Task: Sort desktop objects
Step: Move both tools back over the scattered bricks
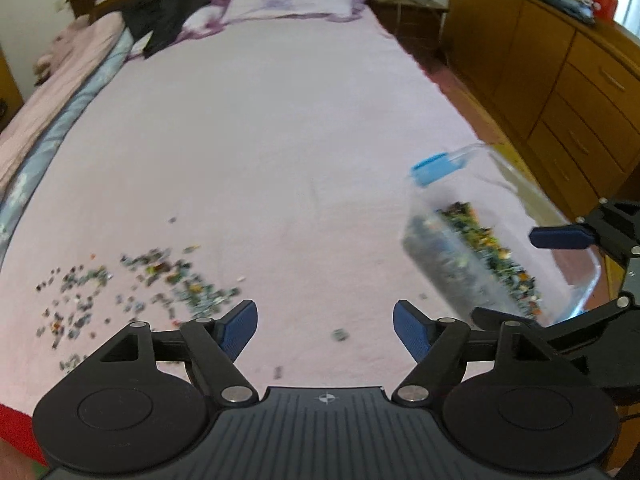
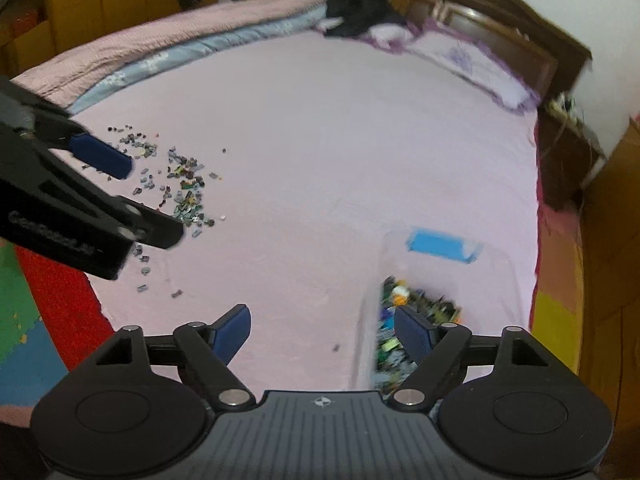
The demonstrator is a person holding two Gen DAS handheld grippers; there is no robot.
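Several small multicoloured pieces (image 1: 160, 280) lie scattered on the pink bedsheet (image 1: 280, 140), left of my left gripper (image 1: 325, 330). It stands open with nothing between its fingers. To its right a clear plastic box (image 1: 480, 240) with a blue latch holds a heap of the same pieces and looks blurred and tilted. In the right wrist view my right gripper (image 2: 322, 334) is open. Its right finger is over the contents of the box (image 2: 440, 264), and the box's near wall stands between the fingers, untouched. The left gripper (image 2: 156, 202) hangs over the scattered pieces (image 2: 184, 192).
A purple-edged pillow (image 1: 288, 4), a dark garment (image 1: 160, 16) and folded blankets (image 1: 52, 96) lie at the bed's far end and left side. A wooden dresser (image 1: 560, 80) runs along the right. Coloured floor mats (image 2: 24, 320) lie beyond the bed's near edge.
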